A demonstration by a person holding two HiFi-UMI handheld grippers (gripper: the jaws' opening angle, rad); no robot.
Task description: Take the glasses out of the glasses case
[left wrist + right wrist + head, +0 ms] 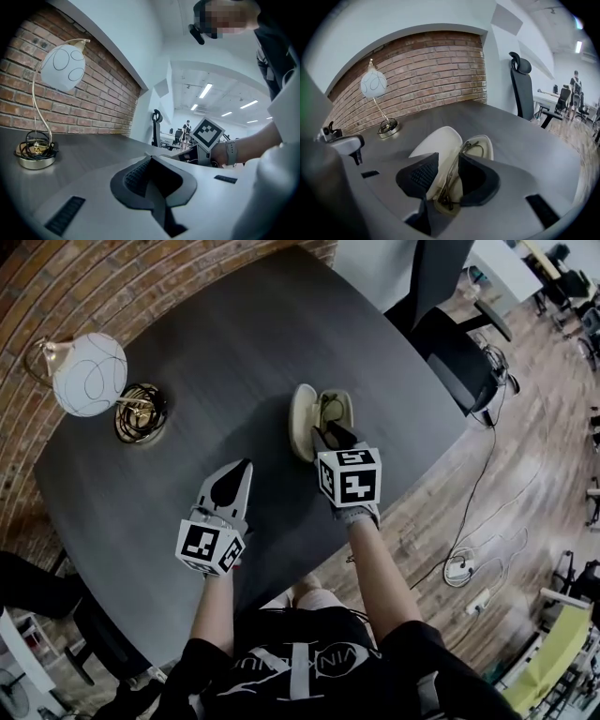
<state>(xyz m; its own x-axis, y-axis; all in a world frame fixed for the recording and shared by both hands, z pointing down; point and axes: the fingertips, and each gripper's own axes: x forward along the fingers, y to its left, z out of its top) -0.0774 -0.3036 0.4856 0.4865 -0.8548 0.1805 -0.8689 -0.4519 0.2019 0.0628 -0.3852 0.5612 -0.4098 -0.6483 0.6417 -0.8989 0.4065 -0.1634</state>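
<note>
A cream glasses case (302, 413) lies open on the dark table (187, 437), its lid flat to the left. Thin-framed glasses (330, 409) rest in its right half. My right gripper (333, 435) is lowered over the case's near end. In the right gripper view its jaws (447, 163) stand open on either side of the glasses (457, 171), a pad on each side of the frame, with the case (436, 145) underneath. My left gripper (242, 468) hovers over bare table left of the case. The left gripper (150, 161) is shut with nothing in it.
A globe lamp (89, 376) on a brass base stands at the table's far left by the brick wall. A black office chair (450, 343) sits beyond the table's right edge. Cables lie on the wooden floor (469, 568).
</note>
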